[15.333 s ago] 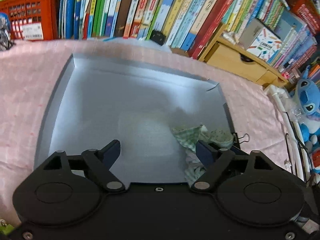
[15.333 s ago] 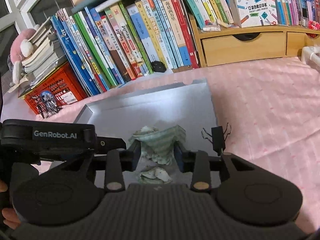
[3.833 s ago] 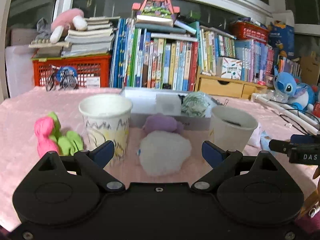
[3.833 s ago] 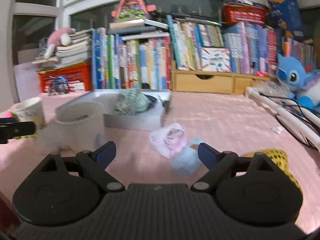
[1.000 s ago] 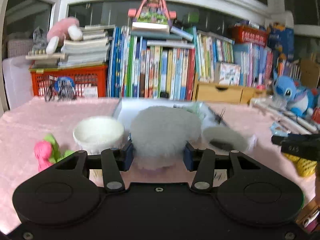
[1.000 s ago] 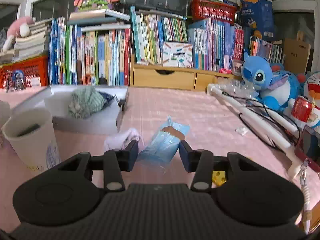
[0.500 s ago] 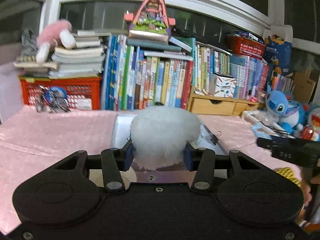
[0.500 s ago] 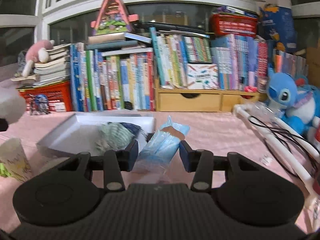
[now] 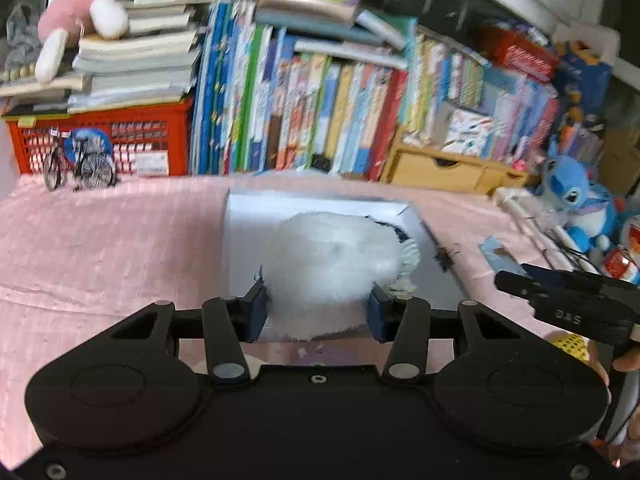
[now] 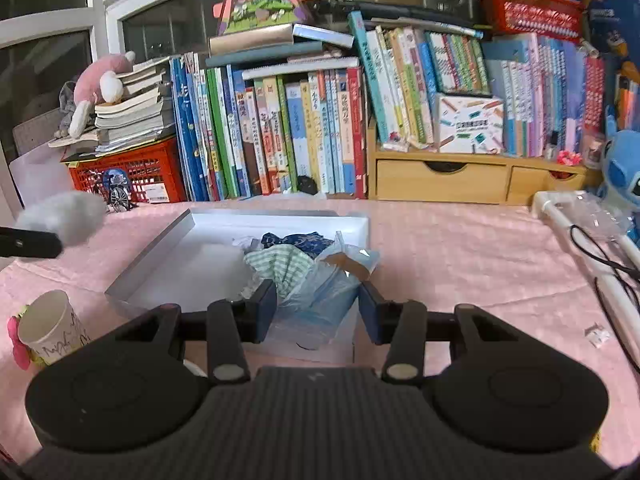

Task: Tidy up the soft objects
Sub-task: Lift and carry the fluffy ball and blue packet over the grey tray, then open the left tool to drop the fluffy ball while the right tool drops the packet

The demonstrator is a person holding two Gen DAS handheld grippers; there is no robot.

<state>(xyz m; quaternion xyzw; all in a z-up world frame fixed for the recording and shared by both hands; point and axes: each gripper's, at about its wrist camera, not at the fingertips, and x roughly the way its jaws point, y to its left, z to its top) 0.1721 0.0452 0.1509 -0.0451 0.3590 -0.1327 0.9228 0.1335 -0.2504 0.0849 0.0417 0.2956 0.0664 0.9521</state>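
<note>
You have the left gripper jaws clamped on the white fluffy ball and the right gripper jaws on the blue plastic packet, both held over the grey tray mid-frame, likely for dropping in.

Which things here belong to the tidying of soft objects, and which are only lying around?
Job:
- white fluffy ball in the left tongs
- blue plastic pack in the right tongs
- white box
- striped cloth and dark blue cloth in the box

Lying about:
- paper cup
- books
- red crate
- blue plush toy
- cables
</note>
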